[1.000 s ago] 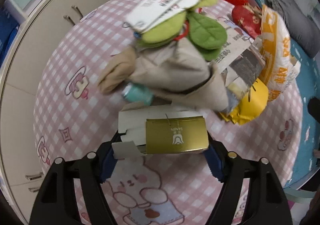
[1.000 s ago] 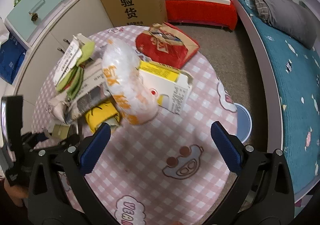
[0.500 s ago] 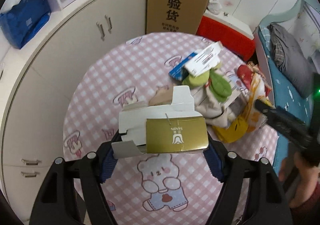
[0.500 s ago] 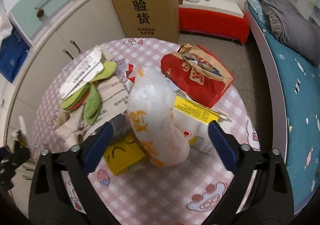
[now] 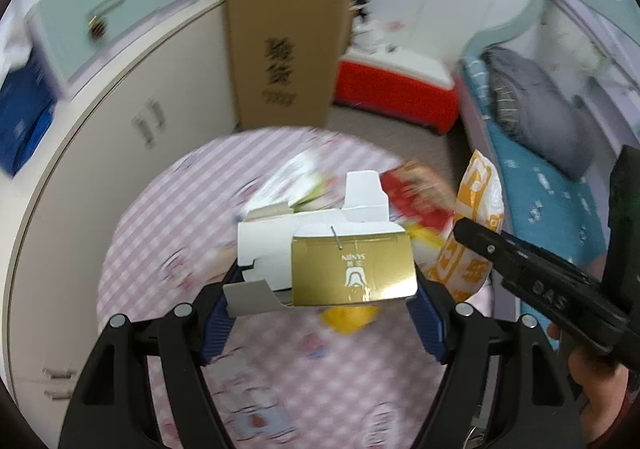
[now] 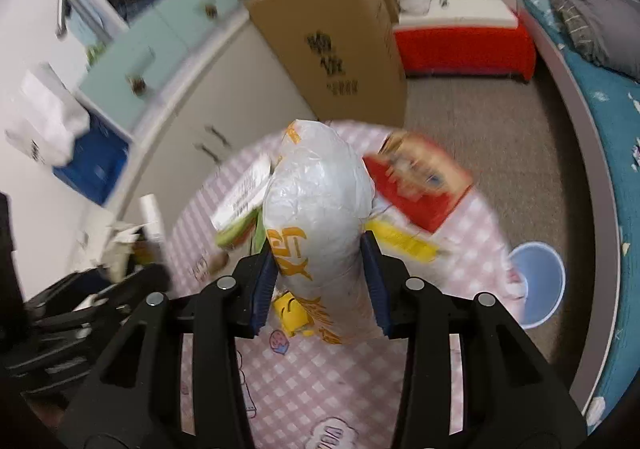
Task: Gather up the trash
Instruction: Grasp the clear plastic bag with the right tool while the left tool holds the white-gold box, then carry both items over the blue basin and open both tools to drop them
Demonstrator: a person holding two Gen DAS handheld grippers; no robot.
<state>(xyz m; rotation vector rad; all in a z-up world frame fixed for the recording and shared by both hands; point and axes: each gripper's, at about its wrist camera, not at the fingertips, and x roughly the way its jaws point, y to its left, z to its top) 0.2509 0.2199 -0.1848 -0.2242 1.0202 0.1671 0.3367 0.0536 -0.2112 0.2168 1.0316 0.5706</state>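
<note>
Above the pink checked table (image 6: 460, 233), from left: left gripper (image 5: 320, 293) clamped across a flattened gold-and-white carton (image 5: 352, 269), held clear of the cloth; light, stiff card, best pinched across its folded body, not its loose flaps. Right gripper (image 6: 320, 281), jaws closing with the pads against the sides of a puffy white-and-orange plastic bag (image 6: 320, 209), which stands up between them; likely light, soft, slippery film, so take it low at mid-body. Red packet (image 6: 420, 177) remains on the table.
</note>
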